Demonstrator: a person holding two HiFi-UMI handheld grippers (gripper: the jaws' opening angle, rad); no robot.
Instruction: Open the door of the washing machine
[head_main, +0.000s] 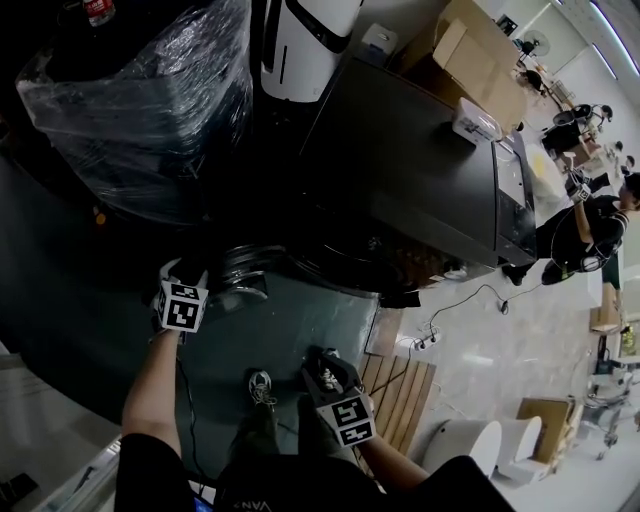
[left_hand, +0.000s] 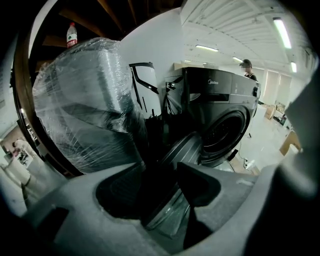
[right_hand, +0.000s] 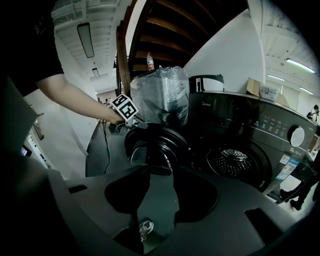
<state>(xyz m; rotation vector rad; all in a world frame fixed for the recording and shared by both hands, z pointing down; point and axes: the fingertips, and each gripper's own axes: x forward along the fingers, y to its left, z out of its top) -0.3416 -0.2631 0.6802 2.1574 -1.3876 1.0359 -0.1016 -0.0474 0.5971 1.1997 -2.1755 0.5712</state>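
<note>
Left gripper view, item one: the door?

Door: round, dark rim, glass bowl. It stands swung out to the left of the washing machine, clear of the opening. Your left gripper has its jaws closed on the door's rim, and rim and glass run between them.

Item two: the machine?

Dark front-loader with a control panel along the top of its front. In the right gripper view the opening is uncovered and the perforated drum shows inside.

Item three: the right gripper?

Your right gripper: jaws wide apart, nothing held. Through the gap you see only the dark floor and a shoe. In the head view it hangs low by your feet, well apart from the door.

Item four: surroundings?

Plastic-wrapped bundle, just left of the machine, behind the door. A red-labelled bottle shows above it. White appliance, behind the machine. Cardboard boxes, beyond its far corner. Small white box, on its top. Wooden pallet, on the floor to your right. People, far right, well apart from you.
</note>
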